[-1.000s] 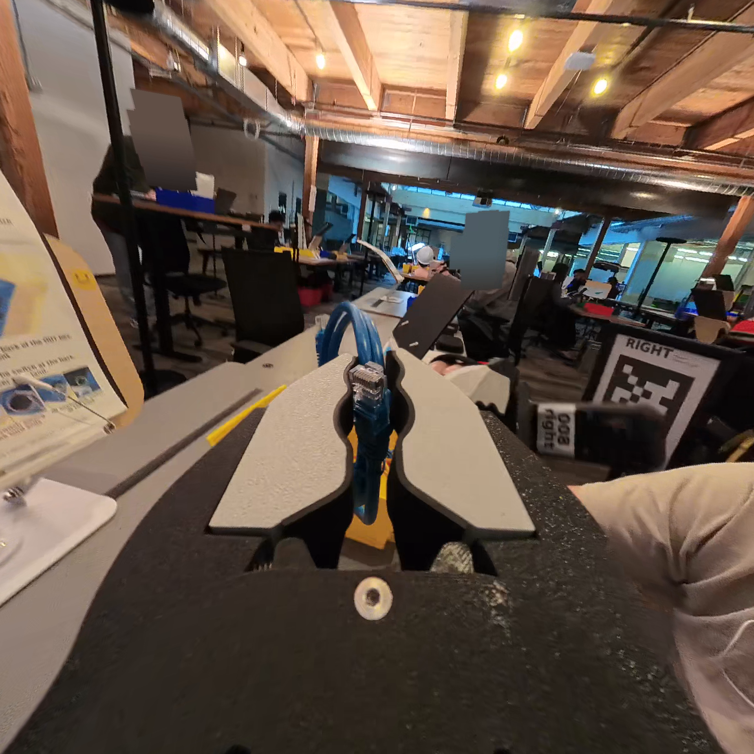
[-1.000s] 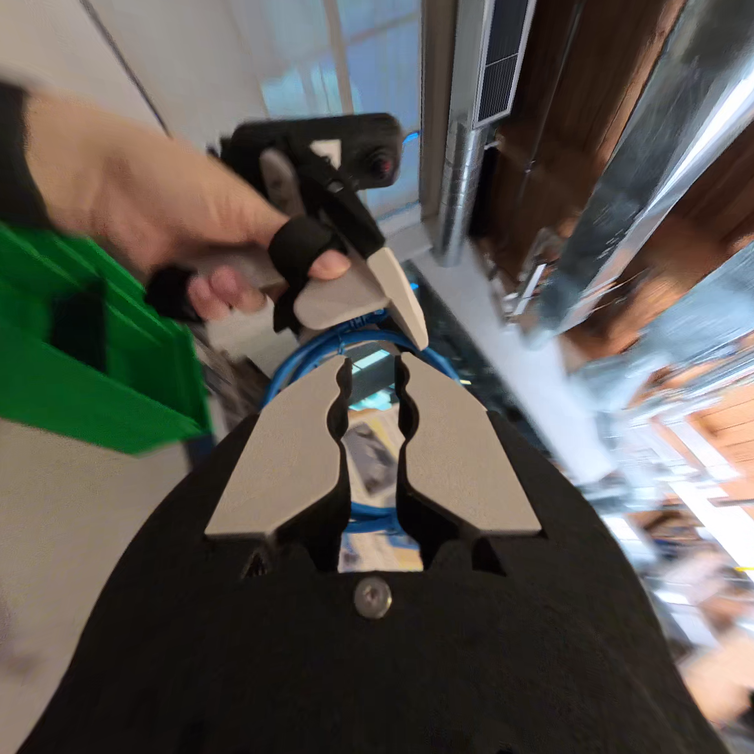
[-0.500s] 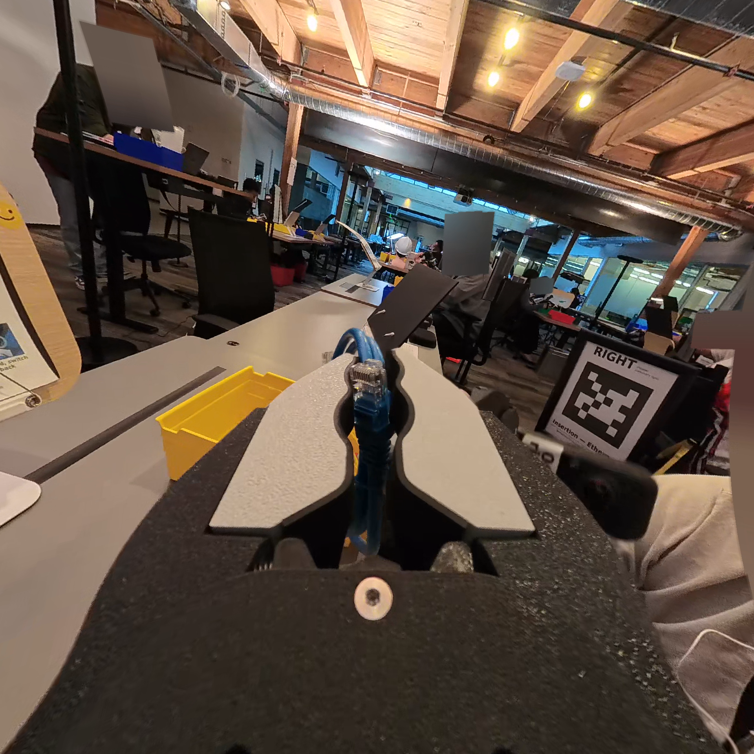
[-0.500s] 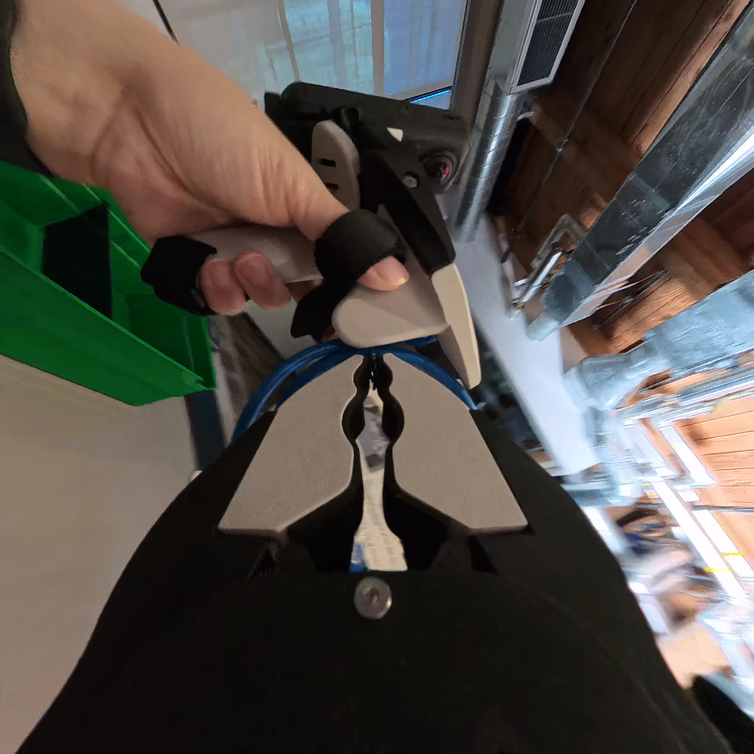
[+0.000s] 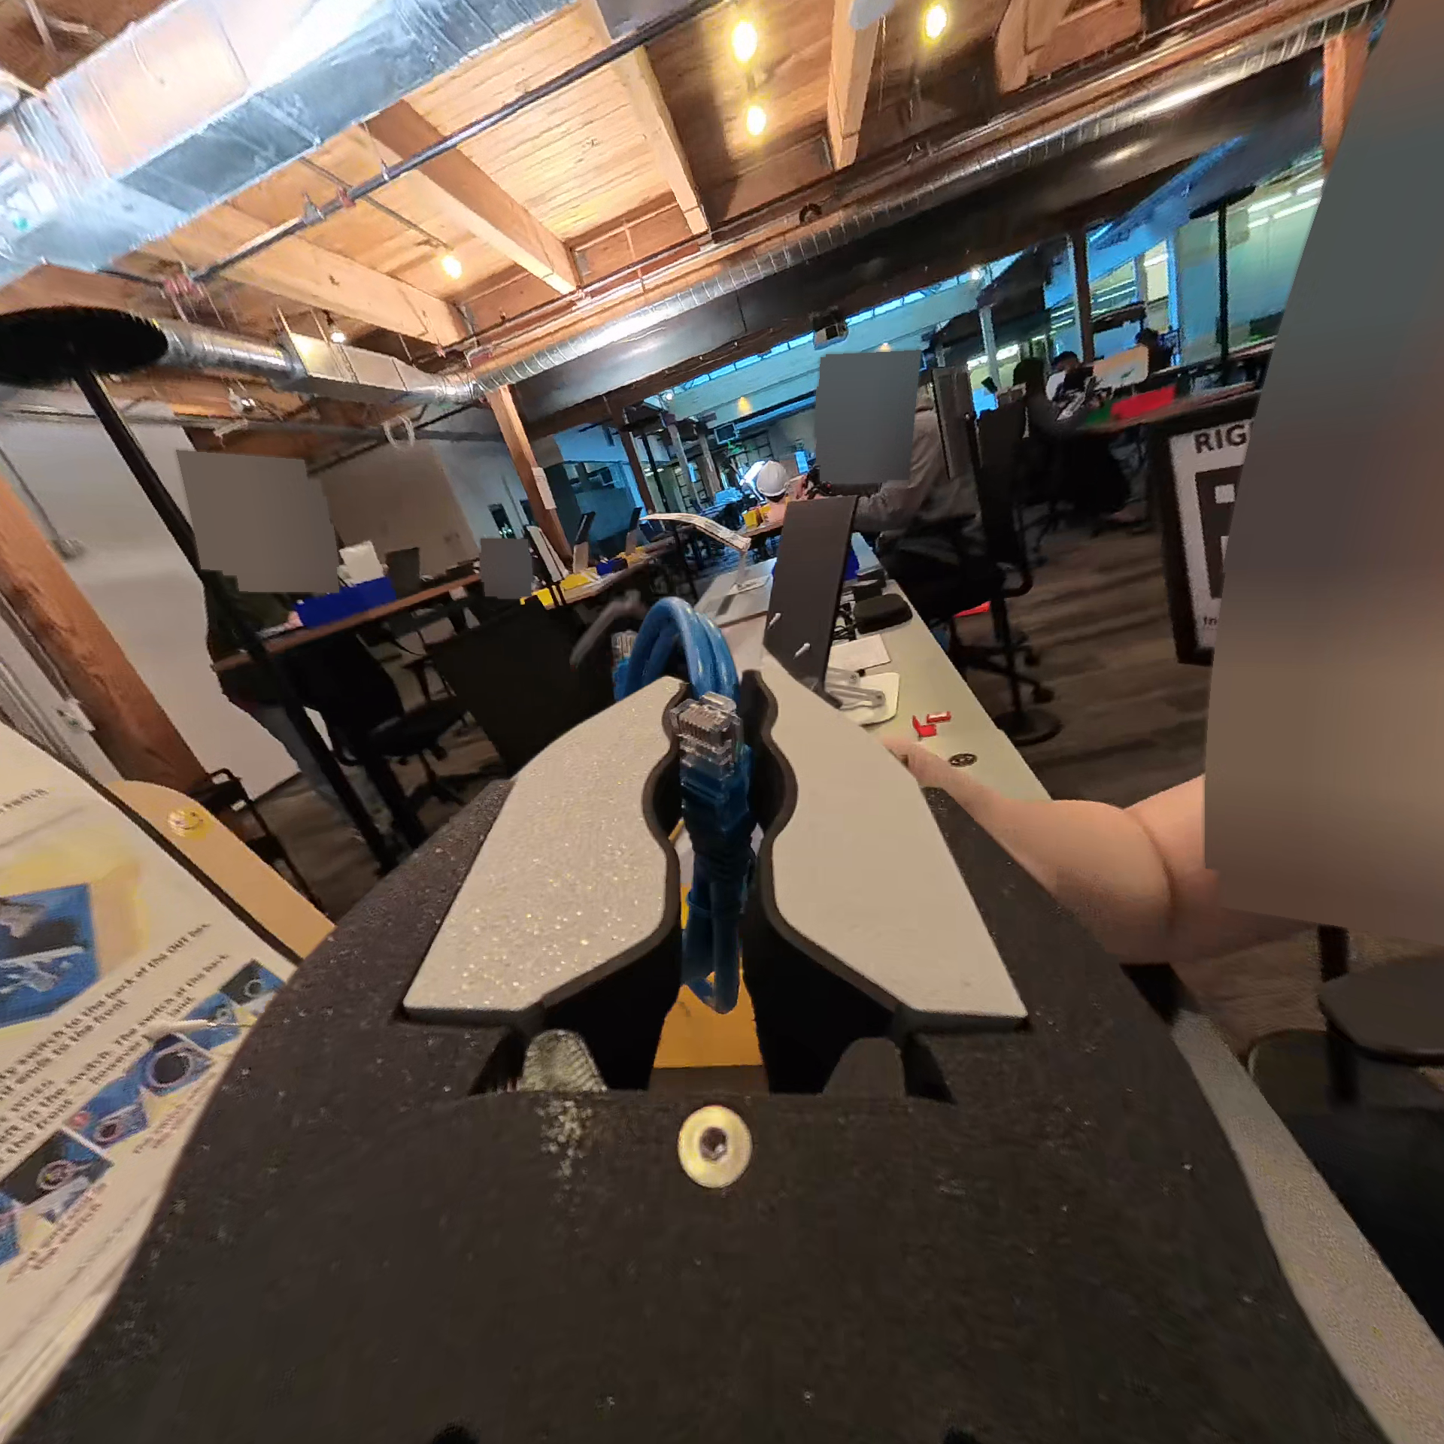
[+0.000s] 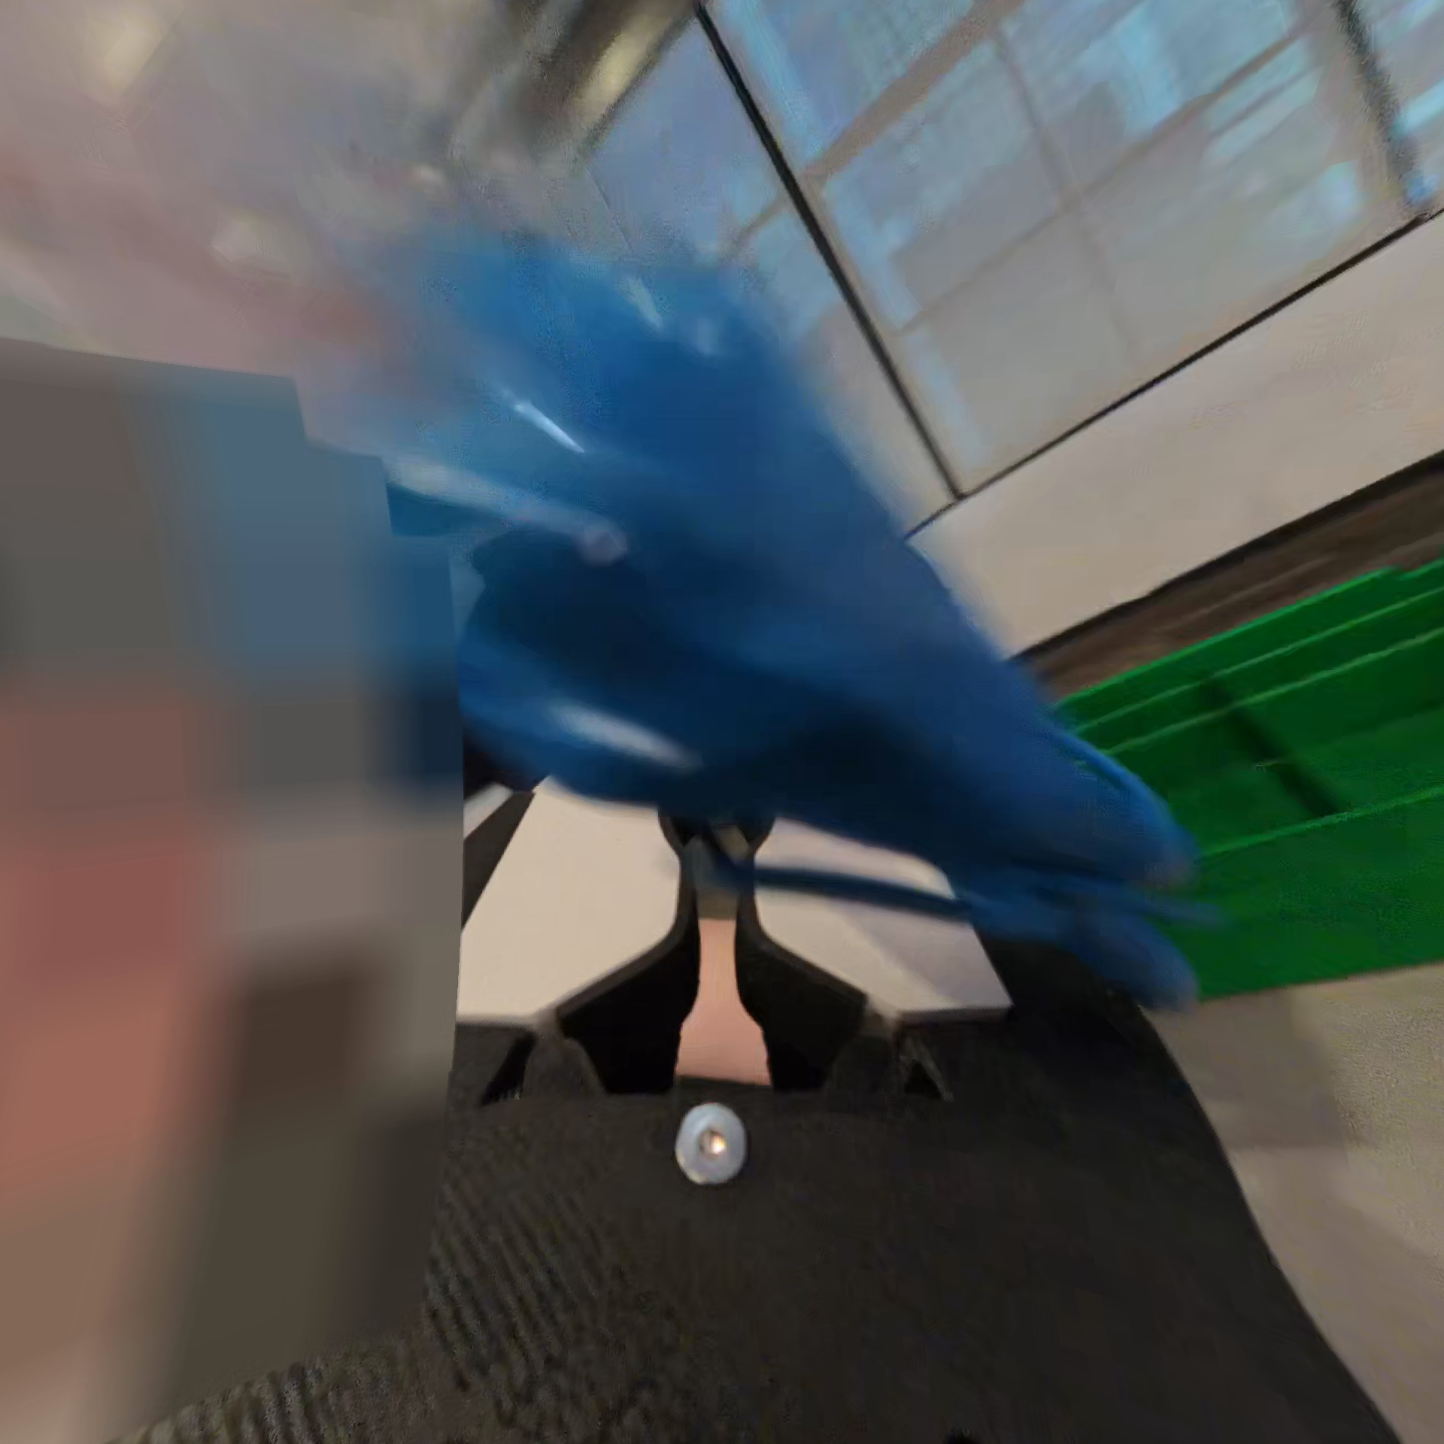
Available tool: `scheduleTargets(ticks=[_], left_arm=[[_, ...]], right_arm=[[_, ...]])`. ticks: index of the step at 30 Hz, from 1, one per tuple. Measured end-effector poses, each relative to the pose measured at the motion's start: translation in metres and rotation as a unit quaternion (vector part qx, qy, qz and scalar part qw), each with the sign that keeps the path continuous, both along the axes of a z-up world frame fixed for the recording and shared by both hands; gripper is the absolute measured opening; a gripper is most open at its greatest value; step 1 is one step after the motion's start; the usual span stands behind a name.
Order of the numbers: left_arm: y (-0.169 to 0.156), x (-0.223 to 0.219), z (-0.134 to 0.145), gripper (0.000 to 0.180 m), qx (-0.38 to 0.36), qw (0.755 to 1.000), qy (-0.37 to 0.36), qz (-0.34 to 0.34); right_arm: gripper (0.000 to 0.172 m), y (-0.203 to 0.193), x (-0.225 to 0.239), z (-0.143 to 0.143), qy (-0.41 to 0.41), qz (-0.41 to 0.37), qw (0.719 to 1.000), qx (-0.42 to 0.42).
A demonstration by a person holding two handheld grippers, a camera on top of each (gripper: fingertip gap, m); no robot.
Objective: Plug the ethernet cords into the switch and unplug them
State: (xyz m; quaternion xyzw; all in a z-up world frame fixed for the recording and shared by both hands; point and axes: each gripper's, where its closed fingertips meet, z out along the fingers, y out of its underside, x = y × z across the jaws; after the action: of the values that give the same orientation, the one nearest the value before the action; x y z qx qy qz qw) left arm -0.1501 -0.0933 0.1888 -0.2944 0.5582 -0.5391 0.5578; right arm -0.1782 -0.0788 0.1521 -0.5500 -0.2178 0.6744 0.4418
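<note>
In the left wrist view my left gripper point(image 5: 711, 703) is shut on a blue ethernet cord point(image 5: 715, 828). Its clear plug point(image 5: 707, 734) stands up between the fingertips, and the rest of the cord loops ahead point(image 5: 680, 633). The right wrist view is badly motion-blurred. There a bunch of blue cord point(image 6: 703, 625) fills the view and hides the tips of my right gripper point(image 6: 715, 828). Its grey fingers point(image 6: 594, 898) stand almost together with a blue strand point(image 6: 859, 887) pinched between them and trailing right. No switch is in view.
A printed sheet on a stand point(image 5: 94, 977) is at the left. A grey table point(image 5: 961, 703) ahead carries a black panel on a stand point(image 5: 813, 578) and small red pieces point(image 5: 934, 723). A person's arm point(image 5: 1094, 844) is at the right. A green bin point(image 6: 1289, 820) lies right. Across from one pair of fingers to the other is roughly 4 centimetres.
My left gripper has swung and tilted upward, keeping the plug. My right gripper's fingers closed on the cord loop near the left gripper, then moved fast; the cord bunch now blurs across its view.
</note>
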Motion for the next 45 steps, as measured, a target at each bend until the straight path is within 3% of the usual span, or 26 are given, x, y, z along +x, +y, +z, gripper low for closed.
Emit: scheduleTargets(ticks=[4,9,10,14,17,19,22,25,26,30,33,36,37,38,39,40,43,45], left_arm=[[-0.001,-0.007,0.006,0.012,0.024,0.999,-0.039,0.004],[-0.004,-0.016,0.011,0.011,0.065,0.995,-0.071,0.018],[-0.003,-0.017,0.012,0.011,0.058,0.996,-0.068,0.018],[0.010,-0.019,0.022,0.011,0.002,0.996,-0.075,0.046],[0.024,-0.026,0.031,0.012,-0.087,0.992,-0.080,0.044],[0.035,-0.027,0.030,0.012,-0.141,0.987,-0.063,0.040],[0.044,-0.024,0.025,0.012,-0.218,0.975,-0.037,0.005],[0.046,-0.017,0.018,0.011,-0.280,0.959,-0.010,-0.043],[0.045,-0.015,0.016,0.011,-0.291,0.955,-0.004,-0.056],[0.043,-0.004,0.008,0.011,-0.299,0.952,0.015,-0.064],[0.039,0.001,0.003,0.011,-0.287,0.955,0.034,-0.059],[0.031,0.004,-0.002,0.011,-0.275,0.957,0.058,-0.073],[0.028,0.006,-0.003,0.011,-0.272,0.957,0.064,-0.078],[0.023,0.008,-0.006,0.011,-0.266,0.957,0.076,-0.087],[0.016,0.010,-0.009,0.014,-0.258,0.956,0.092,-0.105],[0.009,0.012,-0.013,0.017,-0.252,0.955,0.106,-0.118],[0.013,0.018,-0.014,0.027,-0.220,0.968,0.097,-0.073],[0.021,0.017,-0.014,0.052,-0.206,0.974,0.088,-0.038]], right_arm=[[0.003,-0.001,-0.003,0.007,0.147,0.090,0.977,-0.128],[0.004,-0.002,-0.008,0.011,0.309,0.204,0.891,-0.262],[0.004,-0.001,-0.009,0.009,0.314,0.201,0.890,-0.264],[0.015,0.011,-0.006,0.002,0.193,0.021,0.976,-0.099],[0.018,0.017,0.012,0.010,0.095,-0.149,0.981,0.081],[0.018,0.012,0.016,0.015,0.004,-0.252,0.941,0.226],[0.019,0.012,0.016,0.011,-0.148,-0.382,0.821,0.397],[0.020,0.015,0.012,0.004,-0.253,-0.431,0.718,0.485],[0.023,0.016,0.008,0.000,-0.275,-0.427,0.703,0.498],[0.022,0.018,0.001,-0.007,-0.290,-0.415,0.706,0.494],[0.023,0.018,0.024,0.009,-0.283,-0.481,0.651,0.515],[0.048,0.037,0.047,0.008,-0.352,-0.506,0.617,0.490],[0.052,0.044,0.054,0.007,-0.366,-0.511,0.616,0.475],[0.042,0.047,0.059,0.005,-0.373,-0.506,0.623,0.466],[0.015,0.048,0.059,0.000,-0.378,-0.484,0.639,0.464],[0.010,0.047,0.059,-0.004,-0.378,-0.460,0.657,0.461],[0.007,0.051,0.067,-0.012,-0.404,-0.426,0.680,0.439],[0.007,0.048,0.075,-0.005,-0.387,-0.423,0.699,0.428]])
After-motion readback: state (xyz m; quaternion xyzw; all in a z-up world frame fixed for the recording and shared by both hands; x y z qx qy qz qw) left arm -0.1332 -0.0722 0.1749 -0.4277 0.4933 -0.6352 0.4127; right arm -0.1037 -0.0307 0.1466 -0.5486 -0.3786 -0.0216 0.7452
